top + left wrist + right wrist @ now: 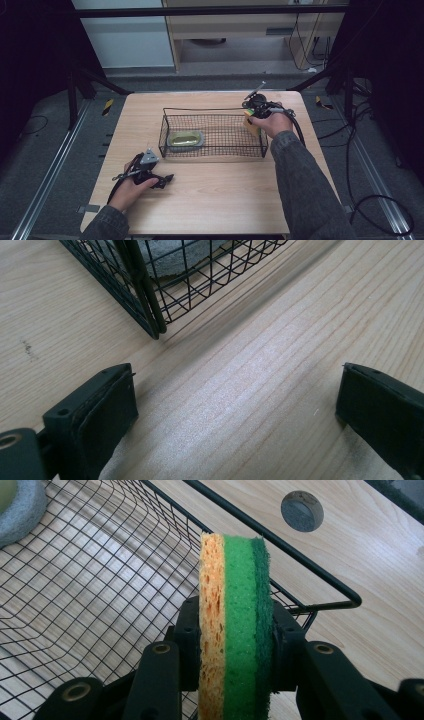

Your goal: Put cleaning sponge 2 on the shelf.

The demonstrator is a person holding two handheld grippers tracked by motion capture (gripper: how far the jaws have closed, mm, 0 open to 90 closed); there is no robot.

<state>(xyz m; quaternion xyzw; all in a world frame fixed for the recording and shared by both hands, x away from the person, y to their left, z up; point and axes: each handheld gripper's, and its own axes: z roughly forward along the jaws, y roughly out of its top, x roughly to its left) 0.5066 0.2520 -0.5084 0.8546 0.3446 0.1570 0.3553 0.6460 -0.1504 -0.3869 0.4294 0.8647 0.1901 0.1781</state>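
Observation:
A black wire basket (214, 111) stands mid-table; its corner (150, 315) shows in the left gripper view and its mesh (100, 590) in the right gripper view. A grey-rimmed green sponge (185, 138) lies in its left end. My right gripper (251, 122) hangs over the basket's right end, shut on a yellow-and-green sponge (235, 625) held on edge, the sponge (250, 124) just above the rim. My left gripper (167, 179) rests on the table in front of the basket's left corner, open, with bare wood between its jaws (235, 410).
The wooden table (215, 200) has free room in front of the basket. A round grey plug (302, 511) sits in the tabletop beyond the basket's far rim. Dark frame legs and cables lie on the floor past the table's edges.

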